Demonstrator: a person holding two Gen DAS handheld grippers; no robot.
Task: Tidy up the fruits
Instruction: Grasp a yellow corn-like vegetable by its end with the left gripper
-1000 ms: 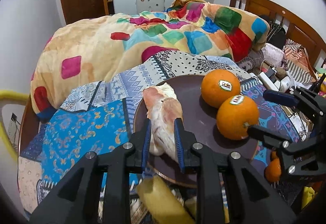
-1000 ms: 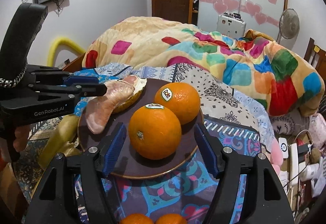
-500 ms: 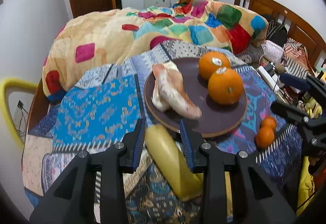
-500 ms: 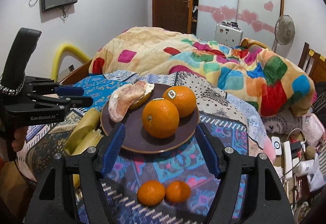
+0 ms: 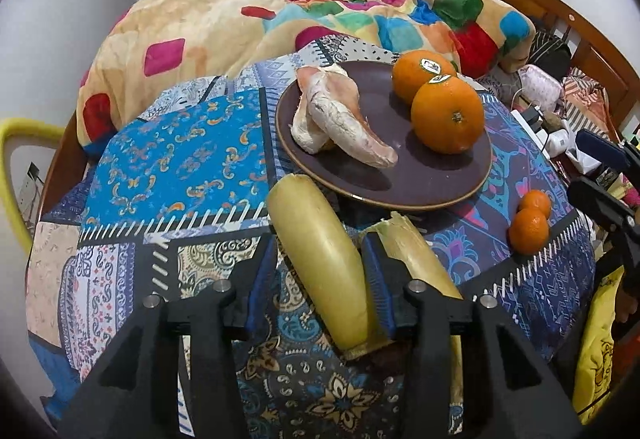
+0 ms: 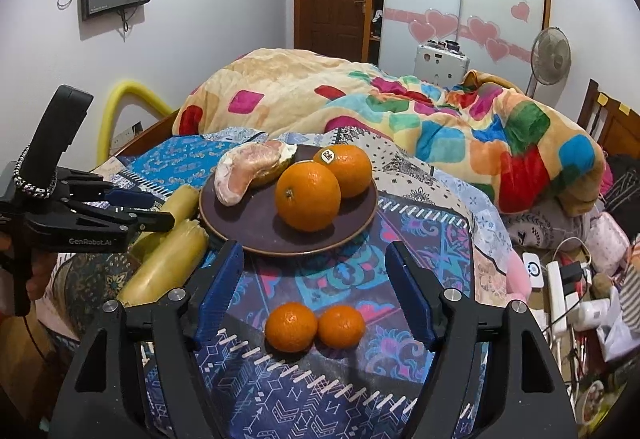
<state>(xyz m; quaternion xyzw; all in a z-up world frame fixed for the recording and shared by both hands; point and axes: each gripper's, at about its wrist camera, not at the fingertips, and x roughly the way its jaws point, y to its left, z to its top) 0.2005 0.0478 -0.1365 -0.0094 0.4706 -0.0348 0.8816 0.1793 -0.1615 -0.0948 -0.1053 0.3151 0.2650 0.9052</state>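
A dark brown plate on the patterned cloth holds two big oranges and peeled pomelo pieces. Two yellow pomelo peel pieces lie in front of the plate. My left gripper is open, its fingers either side of the nearer peel piece. Two small tangerines lie on the cloth. My right gripper is open and empty, with the tangerines between its fingers.
A colourful patchwork quilt is heaped behind the plate. A wooden headboard, bags and a power strip crowd the right side. A yellow tube stands at the left.
Both grippers have pulled back from the plate. The left let go of the pomelo piece and now straddles the yellow peel. The right now frames the two tangerines.
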